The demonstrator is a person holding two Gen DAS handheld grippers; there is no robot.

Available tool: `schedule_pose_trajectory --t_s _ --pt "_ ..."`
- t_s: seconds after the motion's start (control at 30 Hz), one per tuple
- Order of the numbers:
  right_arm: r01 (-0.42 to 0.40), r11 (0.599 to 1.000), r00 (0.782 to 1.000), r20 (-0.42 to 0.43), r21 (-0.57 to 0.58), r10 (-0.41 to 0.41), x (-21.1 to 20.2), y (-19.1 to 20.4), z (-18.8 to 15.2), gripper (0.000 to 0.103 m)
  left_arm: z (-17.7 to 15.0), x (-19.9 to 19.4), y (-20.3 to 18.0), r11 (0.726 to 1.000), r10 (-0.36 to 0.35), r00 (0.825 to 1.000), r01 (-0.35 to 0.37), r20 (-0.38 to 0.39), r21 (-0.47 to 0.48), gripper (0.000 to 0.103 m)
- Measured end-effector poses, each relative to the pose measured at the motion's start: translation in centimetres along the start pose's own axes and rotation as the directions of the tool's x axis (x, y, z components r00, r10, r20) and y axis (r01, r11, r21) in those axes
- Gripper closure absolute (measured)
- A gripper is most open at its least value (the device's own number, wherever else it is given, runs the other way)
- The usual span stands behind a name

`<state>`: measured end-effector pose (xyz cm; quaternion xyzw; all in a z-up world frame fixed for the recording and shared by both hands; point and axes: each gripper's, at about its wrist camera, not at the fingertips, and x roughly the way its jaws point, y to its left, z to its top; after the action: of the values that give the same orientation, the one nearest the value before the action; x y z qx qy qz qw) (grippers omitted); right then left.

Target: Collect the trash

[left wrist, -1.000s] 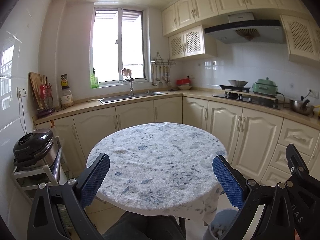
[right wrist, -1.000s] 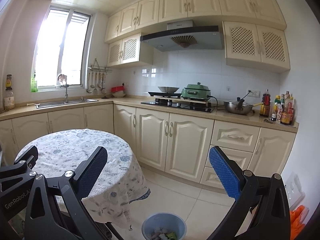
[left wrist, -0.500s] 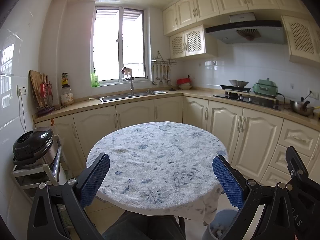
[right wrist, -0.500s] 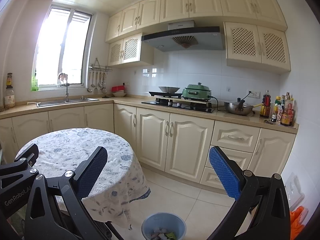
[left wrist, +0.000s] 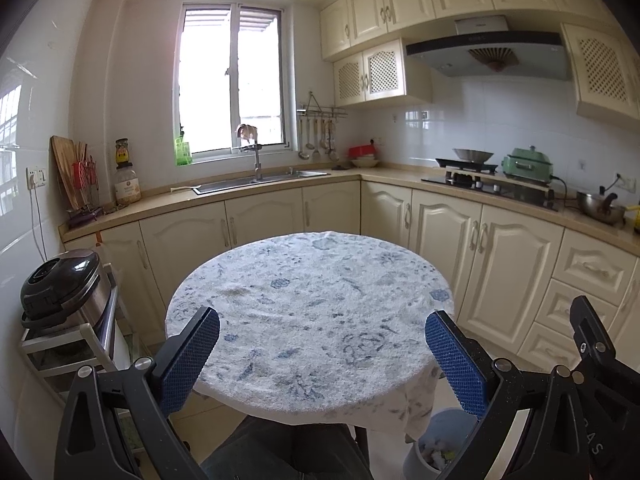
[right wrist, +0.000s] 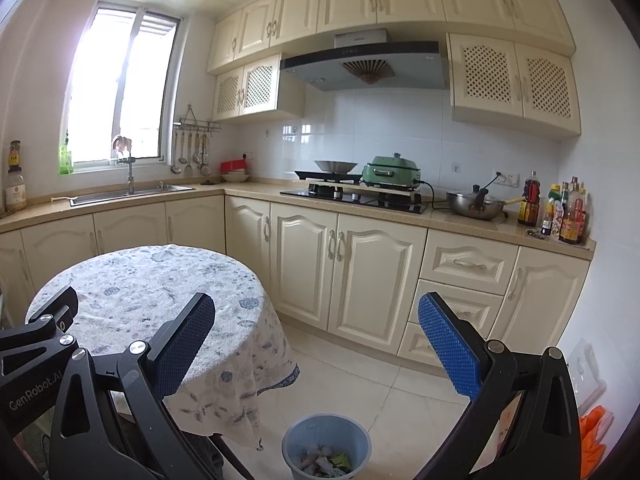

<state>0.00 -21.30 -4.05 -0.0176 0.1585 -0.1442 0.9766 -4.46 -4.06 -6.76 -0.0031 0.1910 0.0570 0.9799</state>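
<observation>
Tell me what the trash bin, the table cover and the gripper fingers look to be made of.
Trash bin: likely plastic, a smooth, matte, pale blue wall.
Table cover: cloth, perhaps terry, with a nubby pile, blue floral print and draped folds.
Left gripper fingers: black rigid arms with blue dimpled pads, probably rubber.

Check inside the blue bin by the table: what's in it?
The blue bin holds crumpled white scraps and a yellow-green wrapper. Its near wall and the frame edge hide anything deeper. Both grippers are open and empty.
</observation>
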Motion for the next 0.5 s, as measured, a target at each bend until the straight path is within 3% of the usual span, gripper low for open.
schedule_pose_trajectory --t_s 0.5 --pt "0.054 0.999 0.997 -0.051 -0.001 -0.054 -0.11 -0.67 -0.36 0.000 -0.01 0.41 -0.95 0.998 -0.051 0.998 0.052 -0.036 0.022 0.001"
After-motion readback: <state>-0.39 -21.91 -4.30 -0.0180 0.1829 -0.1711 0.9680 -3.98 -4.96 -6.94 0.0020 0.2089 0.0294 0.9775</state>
